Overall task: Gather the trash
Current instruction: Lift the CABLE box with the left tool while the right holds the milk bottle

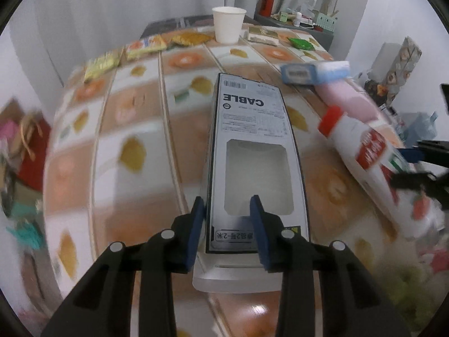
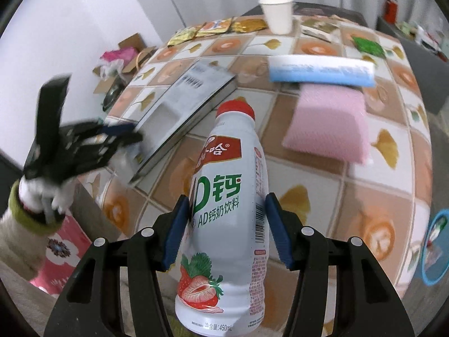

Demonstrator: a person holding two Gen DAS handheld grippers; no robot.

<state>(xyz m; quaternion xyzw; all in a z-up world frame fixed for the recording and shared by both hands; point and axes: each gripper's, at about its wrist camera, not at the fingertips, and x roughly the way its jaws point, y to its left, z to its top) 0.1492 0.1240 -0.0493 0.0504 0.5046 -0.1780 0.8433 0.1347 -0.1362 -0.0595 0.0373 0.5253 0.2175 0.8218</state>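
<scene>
My left gripper [image 1: 228, 206] is shut on a long white cable box [image 1: 252, 129] with a cut-out window, held above the tiled table [image 1: 134, 129]. The box also shows in the right wrist view [image 2: 185, 98], with the left gripper [image 2: 120, 134] at its near end. My right gripper [image 2: 224, 205] is shut on a white strawberry milk bottle [image 2: 230, 224] with a red cap, held over the table. The bottle also shows at the right of the left wrist view [image 1: 373, 154].
On the table stand a white paper cup [image 2: 276, 14], a pink pack [image 2: 331, 123], a blue-white box [image 2: 320, 71], a green wrapper [image 2: 367, 45] and several snack wrappers [image 2: 213, 29] along the far edge. Cardboard boxes [image 2: 120, 64] and clutter lie on the floor at left.
</scene>
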